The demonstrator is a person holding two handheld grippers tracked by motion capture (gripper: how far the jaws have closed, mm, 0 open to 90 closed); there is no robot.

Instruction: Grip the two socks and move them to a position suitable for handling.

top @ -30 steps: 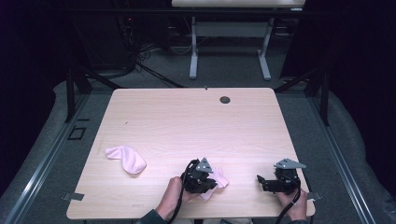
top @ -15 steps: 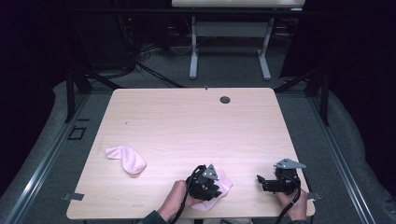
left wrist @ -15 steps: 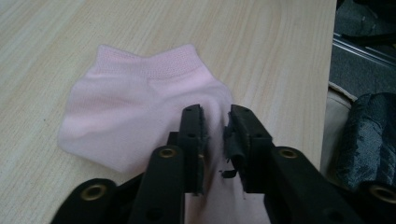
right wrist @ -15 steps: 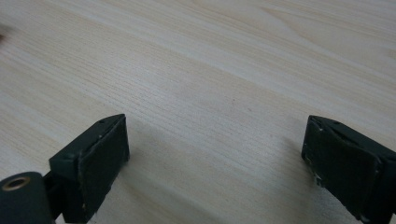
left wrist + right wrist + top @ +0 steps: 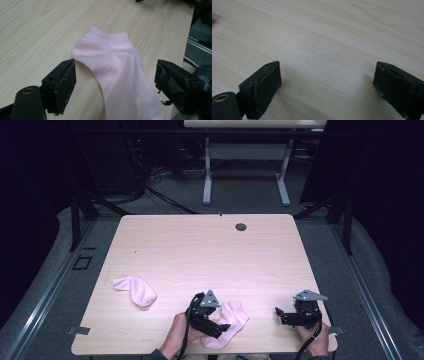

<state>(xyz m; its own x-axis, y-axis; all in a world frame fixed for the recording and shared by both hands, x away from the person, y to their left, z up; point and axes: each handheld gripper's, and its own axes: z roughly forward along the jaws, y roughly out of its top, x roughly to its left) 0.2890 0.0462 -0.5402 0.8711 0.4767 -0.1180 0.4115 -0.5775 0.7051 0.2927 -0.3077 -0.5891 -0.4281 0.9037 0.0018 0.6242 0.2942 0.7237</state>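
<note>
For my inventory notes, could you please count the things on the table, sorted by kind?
Pink socks: 2, one near the left edge and one between the open jaws of the left hand-held gripper.
Hand-held grippers: 2, left and right, both open.
Dark round grommet in the table: 1.
Total: 5

High view: left gripper [image 5: 220, 325] covers the near-left part of the pink sock [image 5: 232, 316] under it; the sock's toe end is behind the gripper and hand [image 5: 176, 336]. Both forearms are cut off by the bottom edge.

Left gripper view: sock [image 5: 120, 75] runs off the bottom edge, its lower end unseen.

Right gripper view: a blurred pale sliver at the left edge, too small to identify.

Small dark round mark [image 5: 241, 226] on the far table: cannot tell what it is.
</note>
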